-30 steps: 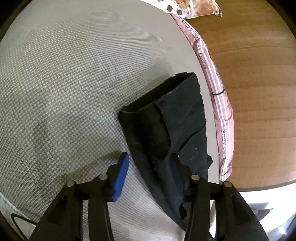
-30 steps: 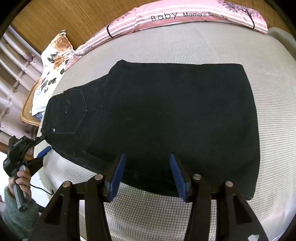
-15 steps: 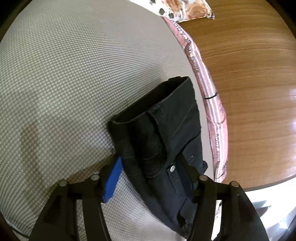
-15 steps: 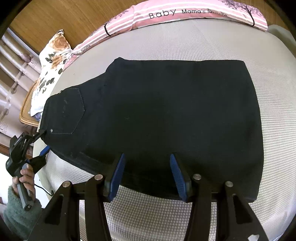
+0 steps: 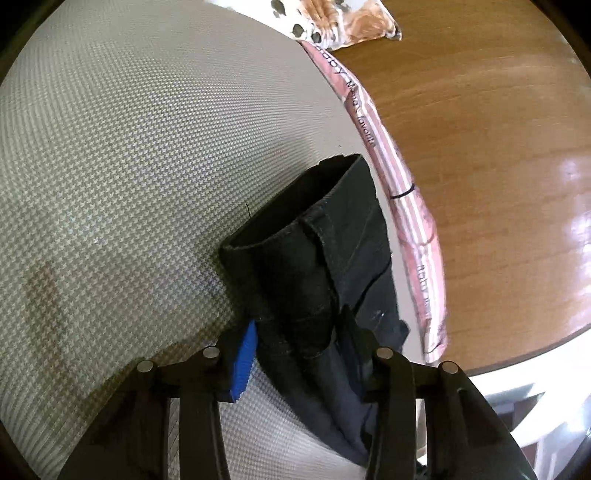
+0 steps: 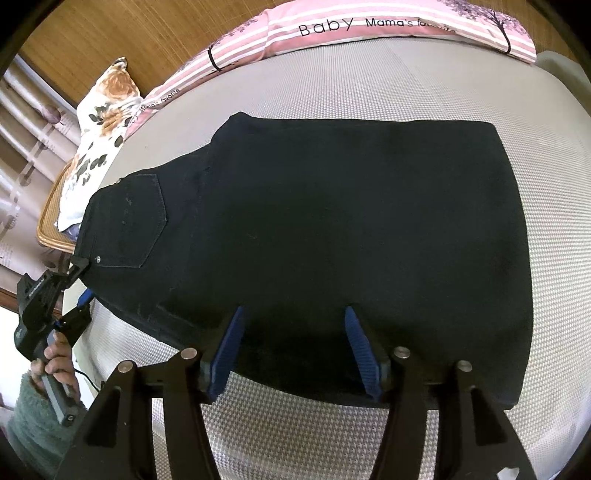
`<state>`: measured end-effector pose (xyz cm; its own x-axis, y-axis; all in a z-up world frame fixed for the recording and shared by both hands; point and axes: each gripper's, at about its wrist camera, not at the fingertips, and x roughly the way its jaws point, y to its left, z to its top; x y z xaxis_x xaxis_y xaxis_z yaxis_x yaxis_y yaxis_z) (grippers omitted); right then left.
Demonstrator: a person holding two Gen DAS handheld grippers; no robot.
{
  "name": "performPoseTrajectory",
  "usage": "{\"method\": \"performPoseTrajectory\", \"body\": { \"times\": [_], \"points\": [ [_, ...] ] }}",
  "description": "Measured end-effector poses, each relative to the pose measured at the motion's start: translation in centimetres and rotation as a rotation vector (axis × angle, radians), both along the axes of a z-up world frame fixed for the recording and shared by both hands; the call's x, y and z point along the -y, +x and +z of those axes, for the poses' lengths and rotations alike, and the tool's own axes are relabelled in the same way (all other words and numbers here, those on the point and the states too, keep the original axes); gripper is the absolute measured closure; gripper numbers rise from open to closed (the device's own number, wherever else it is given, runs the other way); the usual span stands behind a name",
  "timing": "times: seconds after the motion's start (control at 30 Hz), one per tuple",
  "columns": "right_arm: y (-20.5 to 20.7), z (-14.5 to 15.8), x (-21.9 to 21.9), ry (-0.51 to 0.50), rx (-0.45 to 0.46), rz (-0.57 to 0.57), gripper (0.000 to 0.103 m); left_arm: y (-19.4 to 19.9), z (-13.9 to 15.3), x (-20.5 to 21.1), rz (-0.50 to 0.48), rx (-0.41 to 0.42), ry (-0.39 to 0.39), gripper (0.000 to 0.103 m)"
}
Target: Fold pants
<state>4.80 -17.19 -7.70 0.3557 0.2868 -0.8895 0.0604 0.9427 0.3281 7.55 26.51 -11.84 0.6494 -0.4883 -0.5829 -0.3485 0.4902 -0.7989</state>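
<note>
Left tool closing on the black pants waistband

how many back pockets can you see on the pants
1: a back pocket near the waistband end of the black pants, by the left gripper. A second may be hidden underneath.

A grey woven mattress spreads under and ahead of the claws. Beyond it, a pink striped pillow lines its far edge, a floral pillow far left, a wooden floor right.
</note>
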Motion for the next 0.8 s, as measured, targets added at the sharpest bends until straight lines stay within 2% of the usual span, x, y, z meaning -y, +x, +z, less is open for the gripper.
{"method": "performPoseTrajectory", "body": {
  "times": [0.27, 0.63, 0.8],
  "points": [
    [0.0, -0.1, -0.7, -0.019, 0.005, 0.014, 0.043, 1.5, -0.2, 0.0, -0.003, 0.012, 0.022, 0.059],
    [-0.1, -0.1, -1.3, -0.040, 0.007, 0.025, 0.040, 3.3, -0.8, -0.9, 0.015, 0.037, -0.019, 0.059],
    [-0.1, -0.1, -1.4, -0.037, 0.009, 0.023, 0.037, 4.7, -0.8, -0.8, 0.029, 0.040, 0.006, 0.059]
  ]
}}
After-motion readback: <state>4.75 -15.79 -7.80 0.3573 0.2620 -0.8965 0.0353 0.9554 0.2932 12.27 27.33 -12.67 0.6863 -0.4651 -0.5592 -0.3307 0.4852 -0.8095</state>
